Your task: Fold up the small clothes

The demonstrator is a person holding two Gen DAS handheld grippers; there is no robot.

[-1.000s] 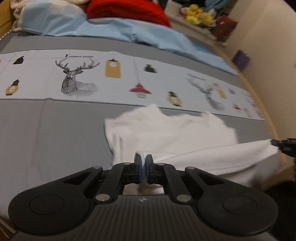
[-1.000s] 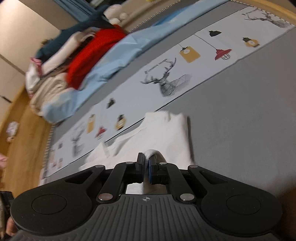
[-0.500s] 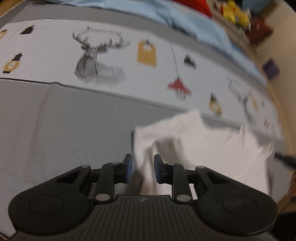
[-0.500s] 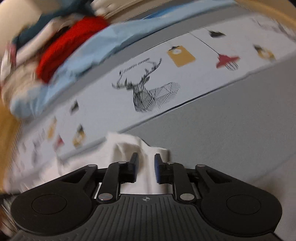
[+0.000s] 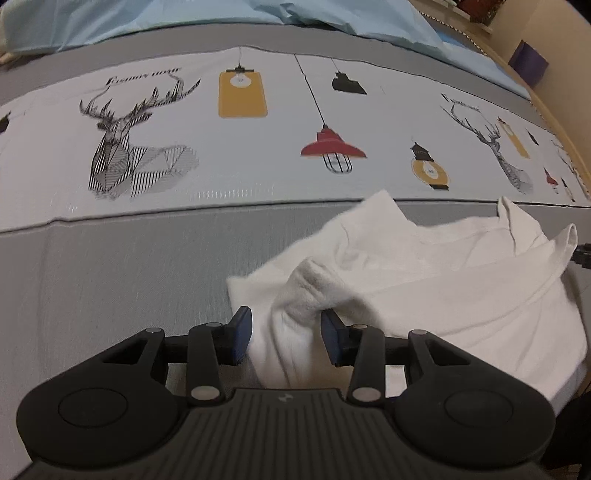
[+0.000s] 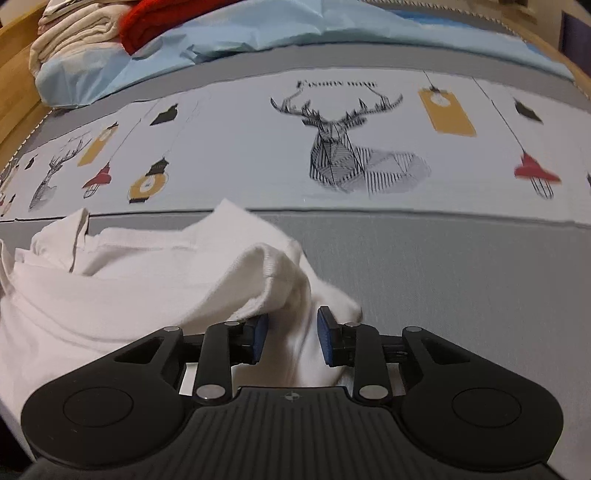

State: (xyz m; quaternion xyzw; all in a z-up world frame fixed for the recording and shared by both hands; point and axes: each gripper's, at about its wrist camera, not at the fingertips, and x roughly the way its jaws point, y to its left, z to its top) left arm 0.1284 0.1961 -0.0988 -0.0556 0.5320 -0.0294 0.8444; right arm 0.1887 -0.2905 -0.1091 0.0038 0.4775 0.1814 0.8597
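A small white garment (image 5: 443,291) lies crumpled on the grey bed cover (image 5: 110,280), to the right in the left wrist view. One bunched fold of it rises between the blue pads of my left gripper (image 5: 286,334). The jaws are opening and the pads do not press on the cloth. In the right wrist view the same garment (image 6: 122,295) spreads to the left, its hemmed edge humped between the pads of my right gripper (image 6: 291,338). Those jaws are opening too, with the cloth loose between them.
A white printed band (image 5: 258,158) with deer heads and lamps crosses the cover behind the garment. A light blue sheet (image 6: 258,33) lies further back, with a red knit (image 6: 155,18) and cream folded clothes (image 6: 77,33) piled on it. A purple box (image 5: 528,62) stands by the far wall.
Both grippers were shut on the white garment and held it stretched above the bed. They have come down toward the cover and opened, and the cloth has slumped between the pads.
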